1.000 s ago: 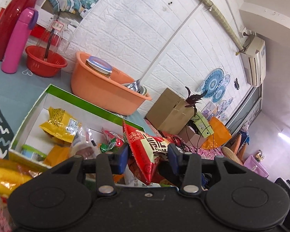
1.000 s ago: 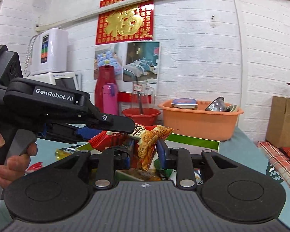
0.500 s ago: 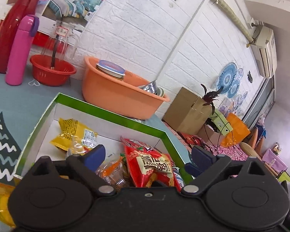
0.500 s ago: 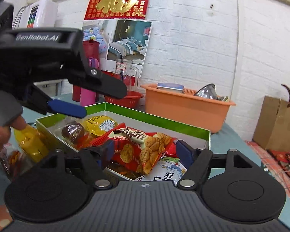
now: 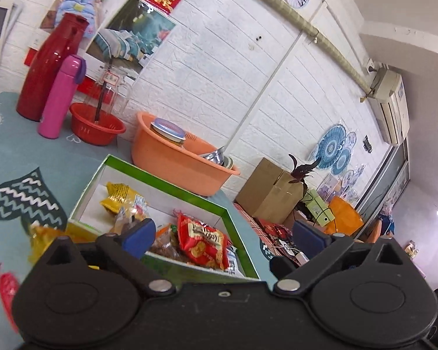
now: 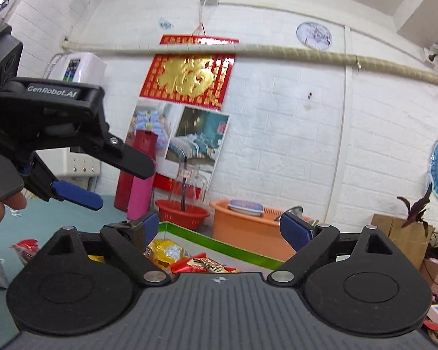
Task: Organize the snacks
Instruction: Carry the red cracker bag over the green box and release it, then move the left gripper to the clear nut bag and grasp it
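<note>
The green-rimmed box [image 5: 189, 195] already held most snacks, the red packet [image 5: 204, 243] among them. A few packets [image 6: 23, 248] lay outside on the table, unsorted. Left gripper [image 5: 223, 234] and right gripper [image 6: 217, 229] gaped empty.

The near end of the green-rimmed box [image 5: 189, 195] is hidden behind the left tongs [image 5: 223, 234]. Snack packets [image 5: 43, 237] near the tabletop's [image 5: 29, 151] front edge are blurred and partly covered.
</note>
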`<state>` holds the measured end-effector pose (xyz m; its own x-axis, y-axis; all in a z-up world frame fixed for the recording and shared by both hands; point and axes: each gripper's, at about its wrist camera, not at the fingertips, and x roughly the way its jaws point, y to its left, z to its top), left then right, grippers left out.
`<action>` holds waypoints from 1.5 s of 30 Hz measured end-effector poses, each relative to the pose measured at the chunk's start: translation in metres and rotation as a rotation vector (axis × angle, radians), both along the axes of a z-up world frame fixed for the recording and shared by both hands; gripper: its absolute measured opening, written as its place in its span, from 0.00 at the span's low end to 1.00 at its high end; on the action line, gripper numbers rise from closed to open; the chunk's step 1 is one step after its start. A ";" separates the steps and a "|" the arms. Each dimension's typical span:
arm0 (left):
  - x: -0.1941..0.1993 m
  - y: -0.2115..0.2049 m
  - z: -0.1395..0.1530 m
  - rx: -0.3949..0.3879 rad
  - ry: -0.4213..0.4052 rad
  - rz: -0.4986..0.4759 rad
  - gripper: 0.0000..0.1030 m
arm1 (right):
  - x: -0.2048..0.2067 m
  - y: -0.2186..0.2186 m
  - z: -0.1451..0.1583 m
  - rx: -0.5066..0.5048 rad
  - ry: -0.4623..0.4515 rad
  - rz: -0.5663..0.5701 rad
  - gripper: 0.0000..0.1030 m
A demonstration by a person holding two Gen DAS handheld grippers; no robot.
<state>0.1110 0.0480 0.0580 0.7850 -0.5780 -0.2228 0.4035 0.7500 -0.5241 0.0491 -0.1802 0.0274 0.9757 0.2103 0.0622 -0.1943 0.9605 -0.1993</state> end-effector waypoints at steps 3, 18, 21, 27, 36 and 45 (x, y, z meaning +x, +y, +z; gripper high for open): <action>-0.019 0.006 -0.005 0.006 0.019 0.001 1.00 | -0.017 0.002 0.001 -0.007 -0.013 0.017 1.00; -0.067 0.034 -0.062 0.014 0.173 0.068 1.00 | -0.039 0.003 -0.034 -0.075 0.157 0.047 1.00; -0.069 0.039 -0.072 -0.003 0.206 0.076 1.00 | -0.024 0.002 -0.041 -0.080 0.277 0.060 1.00; -0.075 0.045 -0.082 -0.007 0.237 0.089 1.00 | 0.014 0.007 -0.047 -0.091 0.427 0.107 1.00; -0.089 0.057 -0.082 -0.001 0.235 0.123 1.00 | 0.029 0.016 -0.060 -0.105 0.564 0.243 1.00; -0.070 0.034 -0.085 -0.050 0.264 -0.021 1.00 | -0.024 0.030 -0.055 -0.172 0.518 0.361 1.00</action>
